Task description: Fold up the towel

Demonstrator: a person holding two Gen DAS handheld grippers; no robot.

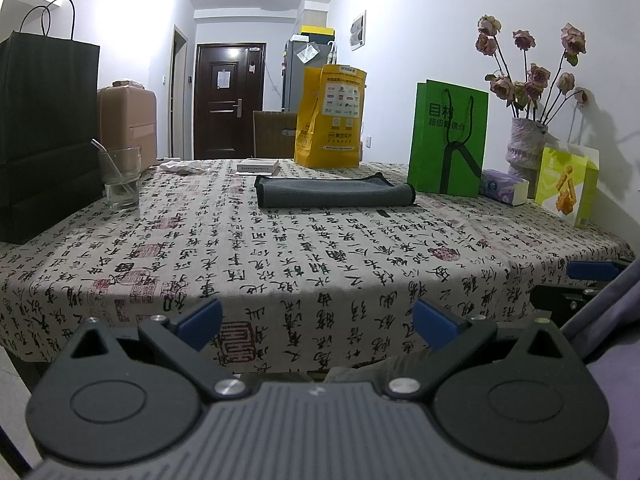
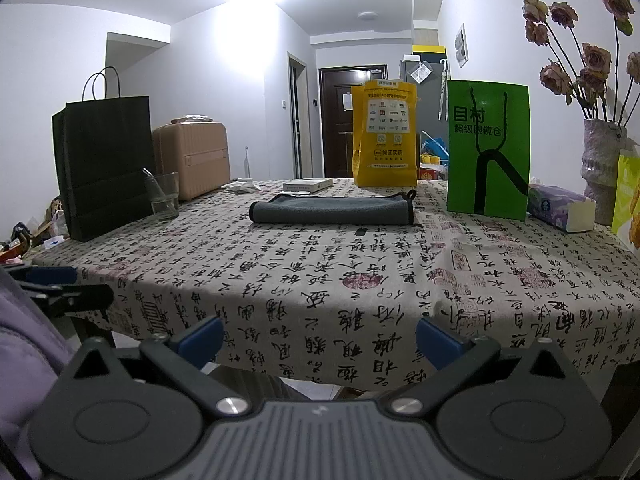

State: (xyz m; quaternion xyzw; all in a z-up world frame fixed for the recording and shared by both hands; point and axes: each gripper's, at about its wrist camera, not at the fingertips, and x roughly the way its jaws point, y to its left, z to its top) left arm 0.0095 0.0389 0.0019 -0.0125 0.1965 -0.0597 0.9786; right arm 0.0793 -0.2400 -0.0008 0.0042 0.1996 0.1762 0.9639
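Observation:
A grey towel [image 1: 334, 192] with a black hem lies folded flat on the far middle of the table; it also shows in the right wrist view [image 2: 332, 210]. My left gripper [image 1: 318, 322] is open and empty, held back at the table's near edge, far from the towel. My right gripper [image 2: 320, 340] is open and empty too, also at the near edge. The right gripper's blue fingertip [image 1: 592, 270] shows at the right of the left wrist view, and the left gripper's fingertip [image 2: 48, 274] at the left of the right wrist view.
The table has a calligraphy-print cloth [image 1: 280, 256]. A black paper bag [image 1: 44, 136] and a glass [image 1: 120, 178] stand at the left. A yellow bag [image 1: 330, 118], a green bag [image 1: 448, 140], a tissue pack [image 1: 504, 186], a vase of flowers [image 1: 524, 148] and a snack box [image 1: 568, 186] stand behind and to the right.

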